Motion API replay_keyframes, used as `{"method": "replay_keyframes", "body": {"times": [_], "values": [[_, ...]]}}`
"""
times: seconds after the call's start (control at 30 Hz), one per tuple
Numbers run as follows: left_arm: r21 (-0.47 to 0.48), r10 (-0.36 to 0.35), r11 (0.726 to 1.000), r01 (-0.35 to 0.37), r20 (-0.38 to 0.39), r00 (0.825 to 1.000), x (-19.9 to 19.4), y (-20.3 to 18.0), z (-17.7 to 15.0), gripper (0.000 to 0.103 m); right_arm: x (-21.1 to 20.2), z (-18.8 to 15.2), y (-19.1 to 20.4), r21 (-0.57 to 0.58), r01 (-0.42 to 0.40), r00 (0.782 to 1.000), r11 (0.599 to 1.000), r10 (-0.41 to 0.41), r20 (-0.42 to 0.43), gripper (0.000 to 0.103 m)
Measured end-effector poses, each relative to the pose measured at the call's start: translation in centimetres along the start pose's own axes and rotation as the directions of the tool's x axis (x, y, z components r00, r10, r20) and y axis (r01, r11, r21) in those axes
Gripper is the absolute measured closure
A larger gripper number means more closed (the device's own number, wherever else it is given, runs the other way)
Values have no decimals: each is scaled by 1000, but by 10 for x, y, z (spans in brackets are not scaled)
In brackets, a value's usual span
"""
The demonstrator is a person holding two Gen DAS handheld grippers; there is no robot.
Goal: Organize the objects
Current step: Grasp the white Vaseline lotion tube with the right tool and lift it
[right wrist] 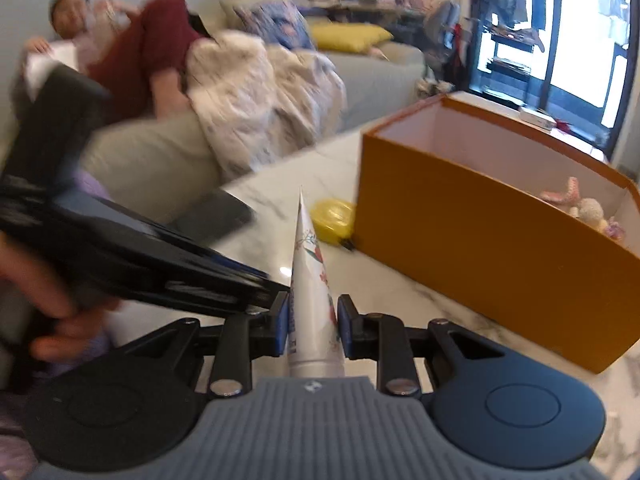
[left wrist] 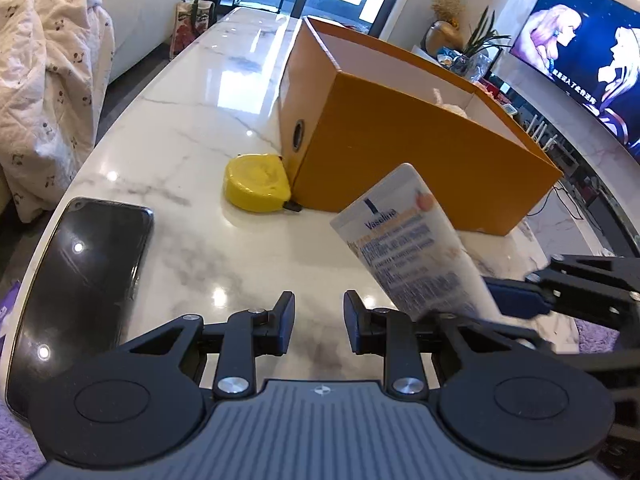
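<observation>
1. The right gripper (right wrist: 312, 326) is clamped on the tube (right wrist: 310, 280) near its cap end, crimped tip forward, probably ready to carry to the box.
2. The left gripper (left wrist: 319, 322) holds nothing, its jaws a little apart over bare table (left wrist: 180, 128).
3. The phone (left wrist: 86, 280) lies at the near edge.
4. Further off, the yellow tape measure (left wrist: 256, 184) touches the open box (left wrist: 400, 160), which already holds small toys (right wrist: 584, 208).

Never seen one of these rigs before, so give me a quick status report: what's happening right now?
Right gripper shut on the white tube. Left gripper empty, jaws apart. Orange box just ahead, open top. Yellow tape measure and phone on the table, not blocking.
</observation>
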State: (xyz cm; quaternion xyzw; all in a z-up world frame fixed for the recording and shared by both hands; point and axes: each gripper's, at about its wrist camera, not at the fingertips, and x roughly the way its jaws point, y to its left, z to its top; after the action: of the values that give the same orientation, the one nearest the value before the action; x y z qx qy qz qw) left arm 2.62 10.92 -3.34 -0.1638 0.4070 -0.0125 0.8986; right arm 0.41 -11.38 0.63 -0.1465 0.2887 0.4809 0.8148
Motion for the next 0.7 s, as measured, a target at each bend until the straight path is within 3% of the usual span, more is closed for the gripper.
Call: {"method": "replay_keyframes", "body": {"times": [0.17, 0.27, 0.33, 0.43, 0.7], "values": [[31, -38, 999, 36, 39, 999, -6, -10, -1, 74, -11, -8, 5, -31, -2, 1000, 1000, 2, -2, 76], [22, -154, 988, 153, 65, 986, -13, -12, -2, 75, -15, -15, 8, -38, -2, 1000, 999, 2, -5, 76], [42, -189, 982, 186, 73, 979, -17, -19, -3, 76, -18, -19, 8, -41, 9, 1000, 999, -9, -10, 77], [72, -177, 982, 173, 61, 982, -18, -28, -5, 77, -20, -20, 7, -35, 18, 1000, 999, -18, -2, 78], [41, -123, 992, 122, 33, 992, -20, -24, -9, 77, -20, -20, 9, -21, 50, 999, 999, -50, 9, 80]]}}
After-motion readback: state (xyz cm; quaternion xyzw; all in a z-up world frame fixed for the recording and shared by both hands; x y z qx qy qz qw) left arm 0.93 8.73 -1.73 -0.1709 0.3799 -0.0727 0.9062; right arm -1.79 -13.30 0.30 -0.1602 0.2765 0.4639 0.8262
